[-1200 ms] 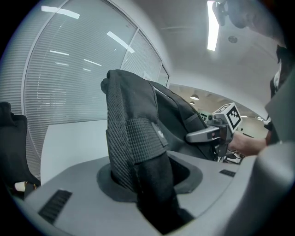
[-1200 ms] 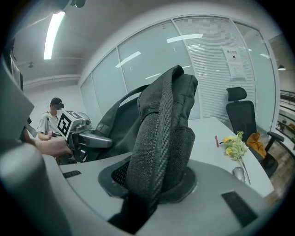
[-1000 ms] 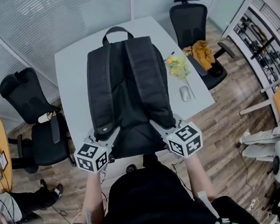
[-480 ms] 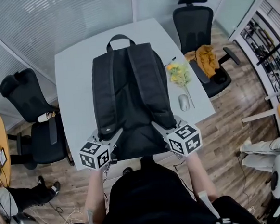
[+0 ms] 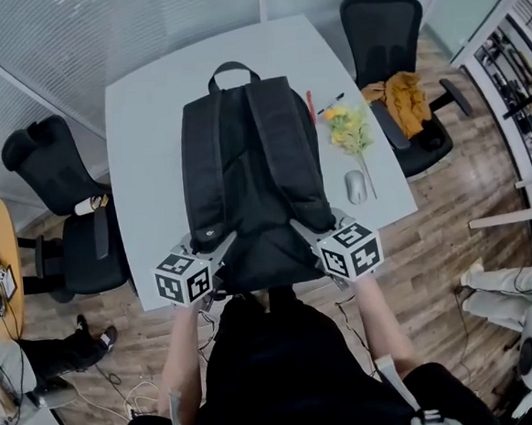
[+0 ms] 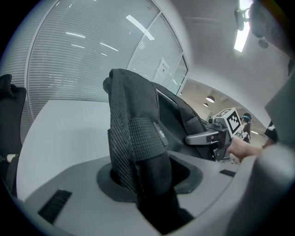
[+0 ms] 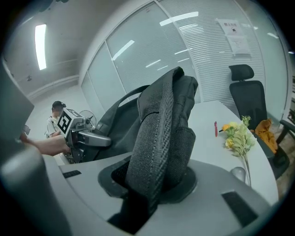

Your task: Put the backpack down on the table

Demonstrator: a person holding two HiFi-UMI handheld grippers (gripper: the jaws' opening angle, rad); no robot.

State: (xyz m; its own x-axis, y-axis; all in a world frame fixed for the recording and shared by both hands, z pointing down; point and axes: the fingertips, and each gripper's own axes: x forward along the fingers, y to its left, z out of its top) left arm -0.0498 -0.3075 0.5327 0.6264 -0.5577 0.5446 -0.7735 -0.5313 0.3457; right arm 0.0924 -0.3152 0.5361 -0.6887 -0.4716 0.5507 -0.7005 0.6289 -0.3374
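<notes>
Backpack [image 5: 250, 181]: black, straps facing up, lengthwise over the grey bench [image 5: 145, 134], carry handle at far end. Near end possibly off the surface; hard to judge from above.
Left hand-held gripper [image 5: 216, 248]: jaws partly closed, clamped on the left strap [image 6: 138, 152] near its lower end.
Right hand-held gripper [image 5: 302, 227]: same narrow grip on the right strap [image 7: 156, 147].
Beside the backpack, right side: flowers [image 5: 347, 129], mouse [image 5: 356, 187], both apart from it.

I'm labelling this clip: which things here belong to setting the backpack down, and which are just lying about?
In the job: backpack, gripped by left claw and right claw; table.
Lying about: mouse, flowers, red pen, yellow cloth on a chair.
</notes>
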